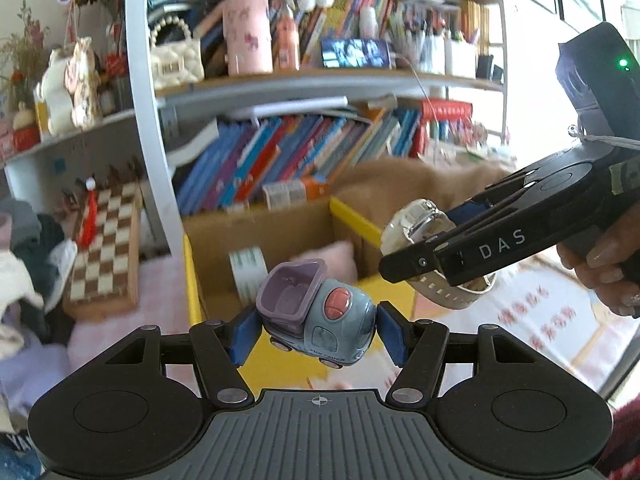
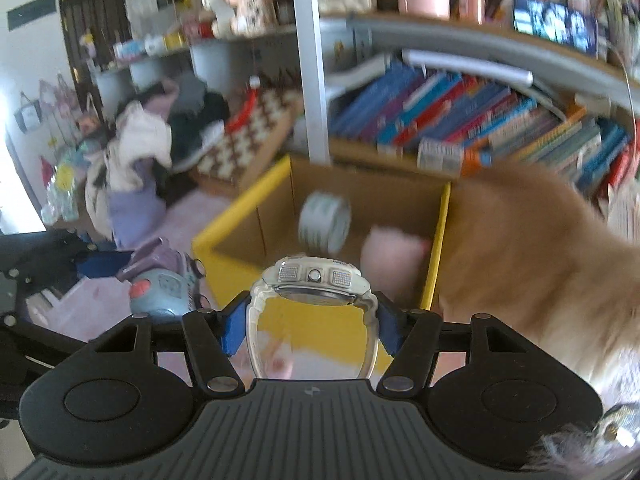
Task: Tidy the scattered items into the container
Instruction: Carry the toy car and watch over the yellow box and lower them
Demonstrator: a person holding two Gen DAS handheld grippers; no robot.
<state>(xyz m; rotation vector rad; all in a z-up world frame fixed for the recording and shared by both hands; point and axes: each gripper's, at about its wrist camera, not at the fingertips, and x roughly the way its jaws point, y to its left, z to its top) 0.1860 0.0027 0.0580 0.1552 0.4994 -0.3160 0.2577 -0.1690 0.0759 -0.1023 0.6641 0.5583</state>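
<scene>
Tape roll (image 2: 325, 222) and pink plush (image 2: 390, 254) lie inside the yellow-rimmed cardboard box (image 2: 240, 216); my left gripper (image 1: 316, 330) clamps the blue-grey toy truck (image 1: 320, 320), right gripper (image 2: 312, 320) the white plastic wristwatch (image 2: 312, 280), both just short of it

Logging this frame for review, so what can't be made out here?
- Box floor: right wrist view, hidden by its walls and the watch.
- Tape roll print: blurred.
- Toy truck front: left wrist view, hidden by the hand-held gripper pad.

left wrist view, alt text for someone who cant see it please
The left gripper grips a blue toy truck before an open cardboard box holding a tape roll. At right, the right gripper holds a white watch; behind stands a bookshelf.
</scene>
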